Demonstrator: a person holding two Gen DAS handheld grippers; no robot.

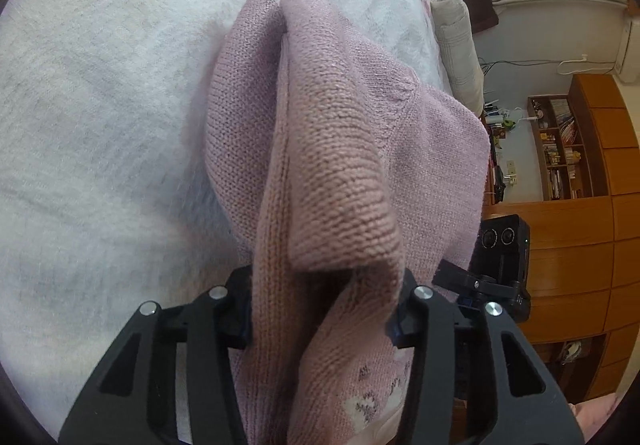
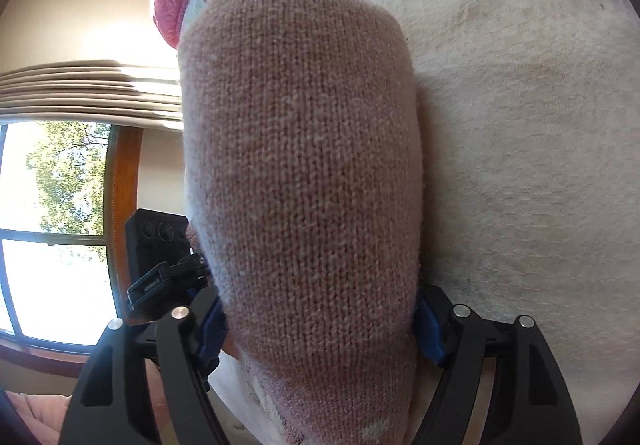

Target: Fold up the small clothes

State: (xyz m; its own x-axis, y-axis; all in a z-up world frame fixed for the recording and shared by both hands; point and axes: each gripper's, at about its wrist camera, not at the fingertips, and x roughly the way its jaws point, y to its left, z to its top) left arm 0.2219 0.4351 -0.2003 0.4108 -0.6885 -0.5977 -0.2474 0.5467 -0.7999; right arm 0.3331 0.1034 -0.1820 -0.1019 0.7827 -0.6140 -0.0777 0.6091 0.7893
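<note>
- Your left gripper (image 1: pixel 320 309) and right gripper (image 2: pixel 320 321) are each clamping the pink knitted sweater (image 1: pixel 340 149).
- Keep both corners level while lowering onto the white fleecy bed (image 1: pixel 100 105).

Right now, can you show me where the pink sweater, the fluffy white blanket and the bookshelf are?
pink sweater (image 1: pixel 340 149): left wrist view, on the knit fold held up.
fluffy white blanket (image 1: pixel 100 105): left wrist view, on a bare patch.
bookshelf (image 1: pixel 560 149): left wrist view, on the shelves of books.

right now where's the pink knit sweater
The pink knit sweater hangs between both grippers, filling the centre of each wrist view, lifted over the white blanket.
</note>
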